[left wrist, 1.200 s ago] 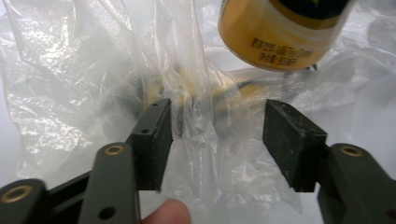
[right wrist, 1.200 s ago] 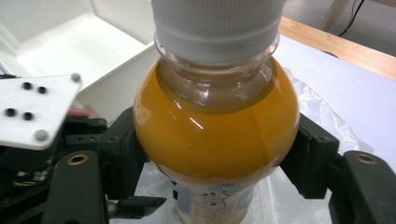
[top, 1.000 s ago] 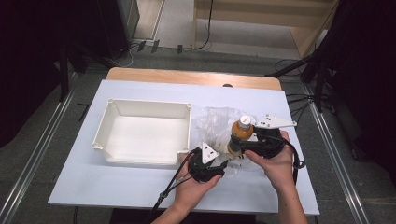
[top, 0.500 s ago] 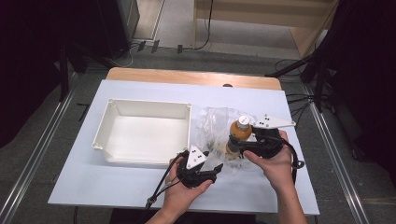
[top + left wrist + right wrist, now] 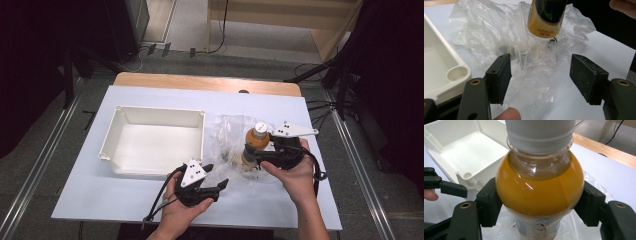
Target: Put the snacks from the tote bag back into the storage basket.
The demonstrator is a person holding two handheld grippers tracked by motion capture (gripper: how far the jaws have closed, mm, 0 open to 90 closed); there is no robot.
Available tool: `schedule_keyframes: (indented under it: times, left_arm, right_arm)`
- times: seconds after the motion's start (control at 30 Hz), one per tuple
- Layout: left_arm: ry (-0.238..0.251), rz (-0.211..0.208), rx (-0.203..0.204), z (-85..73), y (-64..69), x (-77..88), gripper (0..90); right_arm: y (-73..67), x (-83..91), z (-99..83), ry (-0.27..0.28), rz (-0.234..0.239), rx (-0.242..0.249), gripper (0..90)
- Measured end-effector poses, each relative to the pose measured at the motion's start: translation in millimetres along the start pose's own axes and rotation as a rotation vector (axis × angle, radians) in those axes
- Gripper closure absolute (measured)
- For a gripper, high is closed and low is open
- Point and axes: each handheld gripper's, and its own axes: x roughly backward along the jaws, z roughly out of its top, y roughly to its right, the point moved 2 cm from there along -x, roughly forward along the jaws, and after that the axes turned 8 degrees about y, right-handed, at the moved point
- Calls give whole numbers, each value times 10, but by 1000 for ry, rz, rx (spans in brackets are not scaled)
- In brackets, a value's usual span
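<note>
A: What is the biggest thing on the worktop [image 5: 80, 190]?

B: The white tray [image 5: 152, 140]. Everything else sits to the right of it.

A: What is right next to the tray?

B: A crumpled clear plastic bag [image 5: 225, 132], just beside the tray's right wall. The bottle of orange drink [image 5: 254, 145] stands up on the bag, a bit further from the tray.

A: Who holds the bottle?

B: The right gripper [image 5: 260, 159]. Its fingers [image 5: 489, 203] press on both sides of the bottle, so it is gripped tight.

A: And the left gripper [image 5: 216, 176]?

B: It is near the tray's front right corner. Its fingers [image 5: 499, 77] have just been opening. They stand wide apart with nothing pinched, only bag lying past them.
</note>
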Motion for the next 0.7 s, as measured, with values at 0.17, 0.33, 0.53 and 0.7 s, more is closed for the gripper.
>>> schedule_keyframes:
  times: [0.17,0.33,0.53,0.7]
  left_arm:
    - [7,-16,13,-76,-58,133,345]
    - [32,-19,11,-140,-121,250,343]
    - [42,1,24,-176,-244,388,333]
    - [58,24,17,-187,-342,505,331]
  right_arm:
    - [0,38,34,10,-1,0,318]
    - [-23,44,57,9,0,4,318]
    - [-69,24,80,14,12,5,317]
    - [-66,-12,73,13,15,-3,317]
